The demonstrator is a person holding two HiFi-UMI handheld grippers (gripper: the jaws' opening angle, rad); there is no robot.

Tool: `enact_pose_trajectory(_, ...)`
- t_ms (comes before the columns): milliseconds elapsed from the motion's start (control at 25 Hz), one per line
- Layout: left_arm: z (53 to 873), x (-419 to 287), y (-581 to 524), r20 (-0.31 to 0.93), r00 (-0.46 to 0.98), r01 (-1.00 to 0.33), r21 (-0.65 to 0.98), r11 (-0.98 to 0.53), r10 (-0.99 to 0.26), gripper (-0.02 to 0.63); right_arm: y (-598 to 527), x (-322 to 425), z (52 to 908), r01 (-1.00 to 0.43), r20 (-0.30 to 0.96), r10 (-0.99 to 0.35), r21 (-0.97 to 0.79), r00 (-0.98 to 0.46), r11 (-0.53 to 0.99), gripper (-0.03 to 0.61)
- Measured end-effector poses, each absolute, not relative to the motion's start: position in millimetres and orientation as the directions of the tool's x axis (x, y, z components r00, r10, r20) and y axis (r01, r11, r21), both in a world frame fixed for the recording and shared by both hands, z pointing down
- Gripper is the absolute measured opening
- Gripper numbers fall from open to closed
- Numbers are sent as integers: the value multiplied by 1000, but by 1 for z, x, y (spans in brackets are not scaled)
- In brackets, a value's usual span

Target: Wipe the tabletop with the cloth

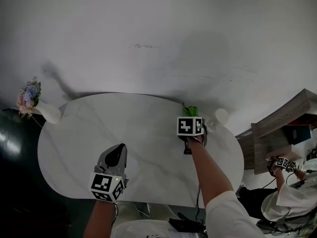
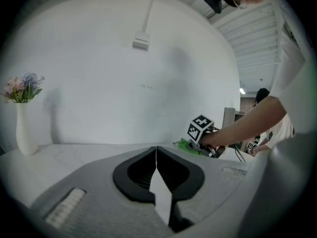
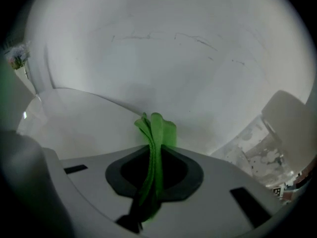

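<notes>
Head view: white marble oval tabletop [image 1: 89, 128], with the right gripper [image 1: 190, 115] holding a folded green cloth [image 1: 190, 110] near its far edge. Left gripper view: left gripper [image 2: 156, 157] pinched together, empty. Right gripper view: jaws clamp the cloth; most of the top seemingly awaits wiping.

No word, number, brand or sign can be read in any of the views. Only black-and-white square patterns are carried by the marker cube [image 1: 106, 186] of the left gripper [image 2: 156, 168] and by the second cube [image 1: 190, 126] of the right gripper [image 3: 154, 170]; no letters are formed by them. A third patterned cube [image 1: 286, 162] is seen at the right edge, too small to be read.
</notes>
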State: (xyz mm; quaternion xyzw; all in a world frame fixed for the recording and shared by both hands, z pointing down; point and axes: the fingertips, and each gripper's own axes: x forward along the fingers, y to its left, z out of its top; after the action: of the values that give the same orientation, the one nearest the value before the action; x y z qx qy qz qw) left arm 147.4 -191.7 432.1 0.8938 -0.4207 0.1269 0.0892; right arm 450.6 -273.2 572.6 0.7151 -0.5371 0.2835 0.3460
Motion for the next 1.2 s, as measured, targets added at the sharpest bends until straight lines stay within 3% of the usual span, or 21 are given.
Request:
enact_pose_trajectory(640, 451, 170, -189, 335, 628, -764, 97, -637, -702, 18, -279, 449, 582, -971, 852, -507, 4, 128, -238, 38)
enact_pose_trajectory(1200, 449, 132, -206, 326, 660, -739, 122, -662, -677, 18, -290, 433, 583, -934, 841, -531, -105, 99, -340, 38)
